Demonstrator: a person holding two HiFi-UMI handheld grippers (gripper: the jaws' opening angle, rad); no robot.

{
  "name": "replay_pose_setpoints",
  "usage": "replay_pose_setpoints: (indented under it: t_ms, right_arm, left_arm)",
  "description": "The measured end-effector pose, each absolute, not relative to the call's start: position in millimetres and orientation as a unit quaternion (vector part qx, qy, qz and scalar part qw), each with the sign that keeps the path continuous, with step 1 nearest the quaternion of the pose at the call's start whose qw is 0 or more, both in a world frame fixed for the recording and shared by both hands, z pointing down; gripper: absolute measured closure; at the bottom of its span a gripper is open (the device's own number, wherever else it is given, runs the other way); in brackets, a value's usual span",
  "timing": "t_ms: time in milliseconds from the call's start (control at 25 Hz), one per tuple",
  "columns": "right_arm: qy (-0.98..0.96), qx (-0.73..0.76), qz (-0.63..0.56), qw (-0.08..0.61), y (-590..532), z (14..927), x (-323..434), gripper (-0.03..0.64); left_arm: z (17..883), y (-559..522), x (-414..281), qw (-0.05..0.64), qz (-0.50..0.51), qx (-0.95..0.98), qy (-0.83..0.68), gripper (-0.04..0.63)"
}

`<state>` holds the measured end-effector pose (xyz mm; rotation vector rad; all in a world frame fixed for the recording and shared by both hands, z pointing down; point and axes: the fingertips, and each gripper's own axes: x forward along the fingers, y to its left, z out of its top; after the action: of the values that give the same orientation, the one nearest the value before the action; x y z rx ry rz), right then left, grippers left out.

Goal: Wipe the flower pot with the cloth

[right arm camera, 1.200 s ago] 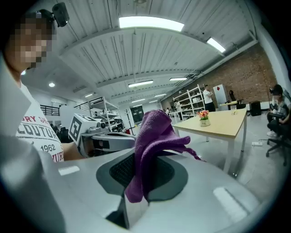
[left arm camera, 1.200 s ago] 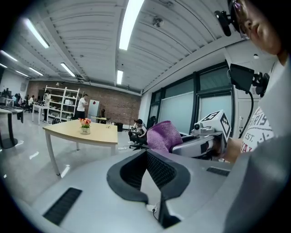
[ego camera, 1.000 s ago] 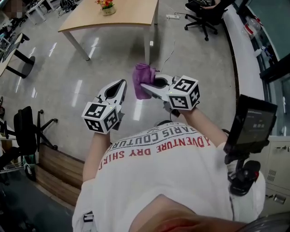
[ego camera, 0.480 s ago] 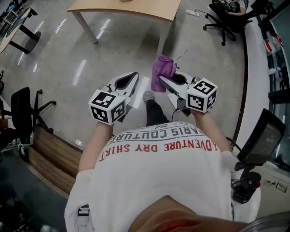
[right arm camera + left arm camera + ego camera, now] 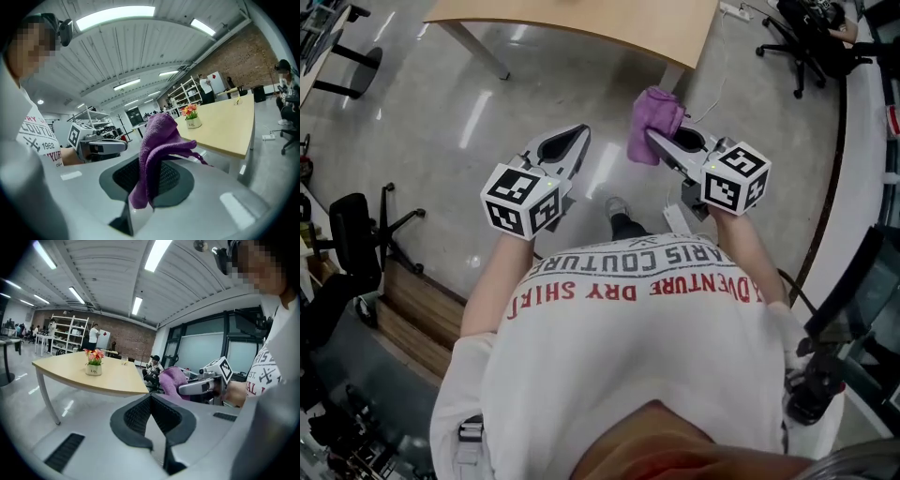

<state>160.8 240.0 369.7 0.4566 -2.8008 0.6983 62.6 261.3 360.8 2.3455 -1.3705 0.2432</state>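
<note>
1. Purple terry cloth (image 5: pixel 157 150) is pinched in the right gripper (image 5: pixel 140 199). Its jaws are closed on the lower folds, and the rest bunches up past the tips.
2. In the head view the same cloth (image 5: pixel 654 127) sits at upper centre, at the tip of the right gripper (image 5: pixel 651 137). It shows just below the near edge of the tan wooden table (image 5: pixel 581 23).
3. The left gripper (image 5: pixel 157 427) has its jaws pressed together with nothing between them. In the head view the left gripper (image 5: pixel 579 134) is left of centre, apart from the cloth.
4. The small white flower pot (image 5: pixel 192 123), holding red and yellow blooms, stands on the table top (image 5: pixel 229 129). It is right of the cloth's peak in the right gripper view and well apart from it.
5. In the left gripper view the pot (image 5: pixel 93 369) is at middle left, also far off.
6. The pot lies ahead of both grippers and out of the head view's frame. The cloth-bearing right gripper looks the nearer to the table edge, so it seems the one to close the gap.
</note>
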Motion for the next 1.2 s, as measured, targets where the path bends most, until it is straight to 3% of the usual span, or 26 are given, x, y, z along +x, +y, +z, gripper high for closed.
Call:
replay_pose_setpoints:
  t_ms: [480, 960, 1200]
  right_arm:
    - [-0.966, 0.174, 0.173, 0.080, 95, 312, 97, 0.568]
    - [-0.940, 0.231, 0.230, 0.098, -71, 357, 7, 0.568]
    - [-0.917, 0.267, 0.275, 0.106, -161, 394, -34, 0.567]
  left_arm:
    - [308, 120, -48, 0.139, 0.058, 0.831, -0.536, 0.594]
    - [375, -65, -156, 0.175, 0.079, 0.841, -0.506, 0.592]
    - [428, -168, -193, 0.189, 0.120, 0.851, -0.475, 0.428]
